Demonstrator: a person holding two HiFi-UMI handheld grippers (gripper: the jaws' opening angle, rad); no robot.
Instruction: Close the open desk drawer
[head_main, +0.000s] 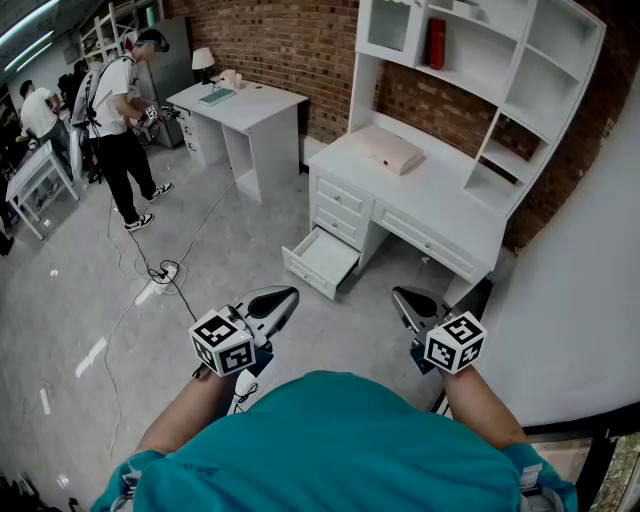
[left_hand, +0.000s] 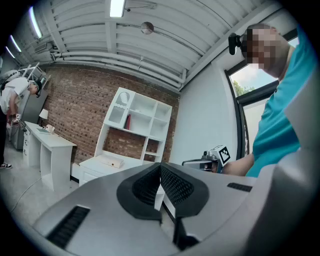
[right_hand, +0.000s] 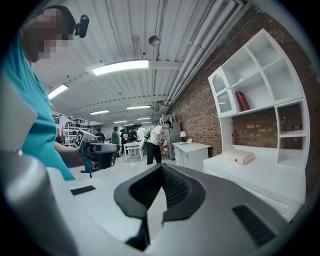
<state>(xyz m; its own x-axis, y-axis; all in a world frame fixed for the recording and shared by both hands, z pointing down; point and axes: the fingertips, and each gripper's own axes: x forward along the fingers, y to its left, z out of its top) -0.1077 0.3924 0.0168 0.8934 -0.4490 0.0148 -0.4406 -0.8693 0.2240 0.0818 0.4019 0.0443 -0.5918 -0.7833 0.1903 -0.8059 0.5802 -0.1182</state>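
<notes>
A white desk with a shelf hutch stands against the brick wall. Its bottom left drawer is pulled out over the floor and looks empty. My left gripper hovers just in front of the drawer, apart from it, shut with nothing held. My right gripper is level with it to the right, also shut and empty. In the left gripper view the black pads meet at the tip, with the desk beyond. The right gripper view shows closed pads and the desk top at right.
A flat pale box lies on the desk top, and a red item stands in the hutch. A second white desk stands at back left. A person stands nearby. Cables and a power strip cross the floor at left. A white wall is on the right.
</notes>
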